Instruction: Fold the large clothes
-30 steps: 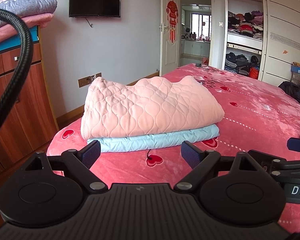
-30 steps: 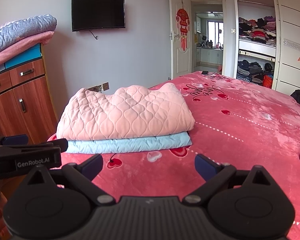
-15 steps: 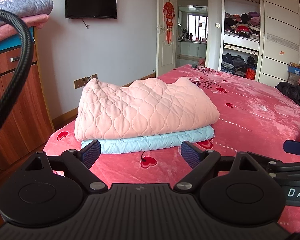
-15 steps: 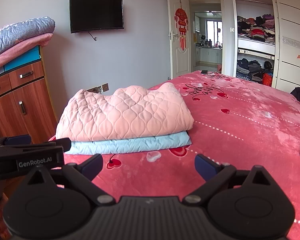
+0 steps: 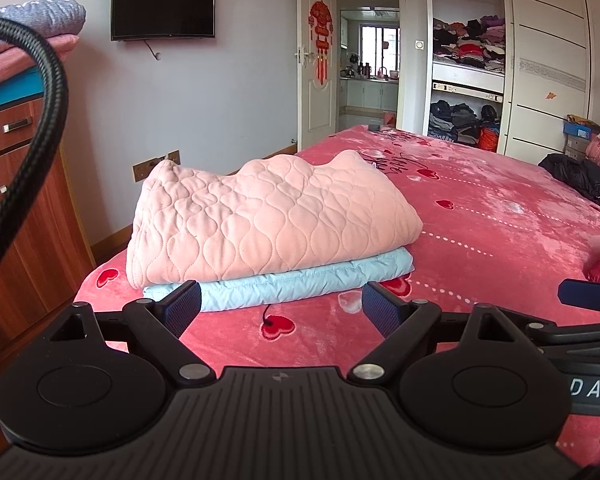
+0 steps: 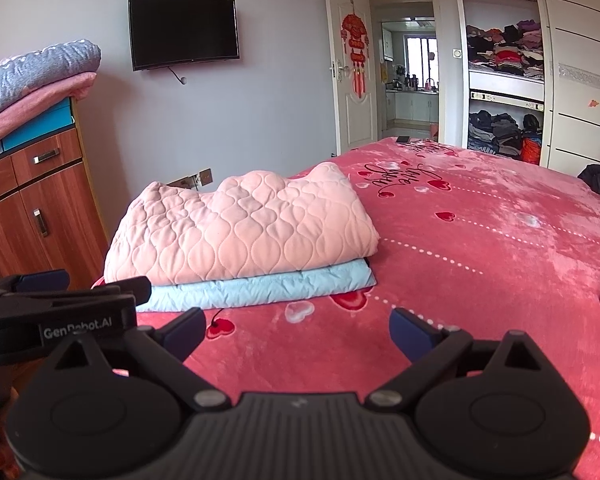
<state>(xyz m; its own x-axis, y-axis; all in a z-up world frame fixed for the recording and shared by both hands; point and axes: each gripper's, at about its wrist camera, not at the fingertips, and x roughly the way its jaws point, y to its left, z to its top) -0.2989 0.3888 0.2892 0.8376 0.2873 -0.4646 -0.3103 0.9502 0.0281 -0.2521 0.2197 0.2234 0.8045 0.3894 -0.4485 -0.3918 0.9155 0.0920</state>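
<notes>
A folded pink quilted garment (image 5: 268, 220) lies on top of a folded light blue one (image 5: 292, 284) near the left corner of the red bed (image 5: 500, 220). The stack also shows in the right wrist view, pink (image 6: 240, 232) over blue (image 6: 268, 288). My left gripper (image 5: 280, 310) is open and empty, held just short of the stack's near edge. My right gripper (image 6: 296, 328) is open and empty, in front of the stack and to its right. The left gripper's side shows in the right wrist view (image 6: 60, 304).
A wooden dresser (image 6: 32, 208) with stacked bedding (image 6: 32, 76) stands left of the bed. A dark garment (image 5: 576, 176) lies at the bed's far right. An open wardrobe (image 5: 468, 80) and a doorway (image 5: 368, 64) are behind. A black cable (image 5: 40, 120) hangs at left.
Both grippers have swung slightly; the folded stack has shifted a little in both views. Both stay open and empty. The stack itself has not moved on the bed.
</notes>
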